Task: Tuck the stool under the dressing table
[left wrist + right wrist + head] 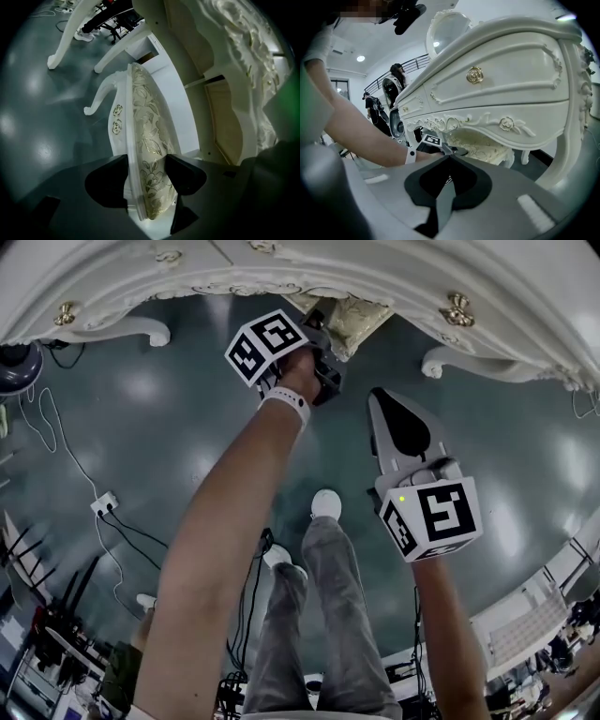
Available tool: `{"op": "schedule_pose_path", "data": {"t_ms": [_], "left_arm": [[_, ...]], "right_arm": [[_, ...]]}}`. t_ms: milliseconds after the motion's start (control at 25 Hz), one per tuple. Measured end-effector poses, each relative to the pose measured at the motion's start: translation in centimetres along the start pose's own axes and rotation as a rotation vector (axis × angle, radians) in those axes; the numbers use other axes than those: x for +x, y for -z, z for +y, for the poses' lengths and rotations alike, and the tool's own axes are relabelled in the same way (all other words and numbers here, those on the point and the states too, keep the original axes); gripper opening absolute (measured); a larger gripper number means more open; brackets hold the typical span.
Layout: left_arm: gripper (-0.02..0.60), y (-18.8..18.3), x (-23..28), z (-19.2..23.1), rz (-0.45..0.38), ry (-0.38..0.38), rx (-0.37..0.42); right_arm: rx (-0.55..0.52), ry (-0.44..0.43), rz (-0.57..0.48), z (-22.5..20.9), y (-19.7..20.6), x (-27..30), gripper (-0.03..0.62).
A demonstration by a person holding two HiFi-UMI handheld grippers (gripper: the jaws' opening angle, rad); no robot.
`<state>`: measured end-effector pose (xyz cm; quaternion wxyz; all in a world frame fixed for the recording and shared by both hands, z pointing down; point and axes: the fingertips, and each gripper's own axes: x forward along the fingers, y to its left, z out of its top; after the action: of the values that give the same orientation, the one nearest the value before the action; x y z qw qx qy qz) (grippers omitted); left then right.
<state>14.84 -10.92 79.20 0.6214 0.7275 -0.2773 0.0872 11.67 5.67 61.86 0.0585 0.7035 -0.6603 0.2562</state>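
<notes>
My left gripper (147, 165) has its fingers clamped on the padded seat edge of the stool (143, 117). The stool sits partly under the dressing table (511, 79), between its curved legs (469, 367). The carved apron is close above the seat. My right gripper (449, 159) hovers before the dressing table's front, fingers together and empty.

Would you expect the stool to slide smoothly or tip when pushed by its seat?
The stool probably slides readily, since the floor looks glossy. Pushed high at the seat on slim curved legs, it might rock. Its cushion likely yields under the left tool.
</notes>
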Motion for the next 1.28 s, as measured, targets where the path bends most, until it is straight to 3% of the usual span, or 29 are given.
{"op": "schedule_pose_path", "data": {"t_ms": [360,640,920,1160,1280], "left_arm": [[0.255,0.9,0.5,-1.5,0.016,0.059,-0.044],[0.228,3.0,-3.1,-3.0,0.088,0.051,0.103],[0.116,5.0,-8.7,-4.2,0.16,0.014,0.217],[0.027,5.1,-15.1,-5.1,0.146,-0.046,0.282],[0.011,4.3,-18.4,-6.0,0.123,-0.059,0.287]], "right_arm": [[0.014,0.044,-0.015,-2.0,-0.4,-2.3,0.012],[0.017,0.046,-0.027,-0.2,-1.4,-3.7,0.012],[0.003,0.037,-0.044,2.7,-3.2,-6.1,0.012],[-0.018,0.024,-0.05,5.2,-5.2,-9.1,0.012],[-0.037,0.021,-0.057,7.0,-6.3,-10.6,0.012]]}}
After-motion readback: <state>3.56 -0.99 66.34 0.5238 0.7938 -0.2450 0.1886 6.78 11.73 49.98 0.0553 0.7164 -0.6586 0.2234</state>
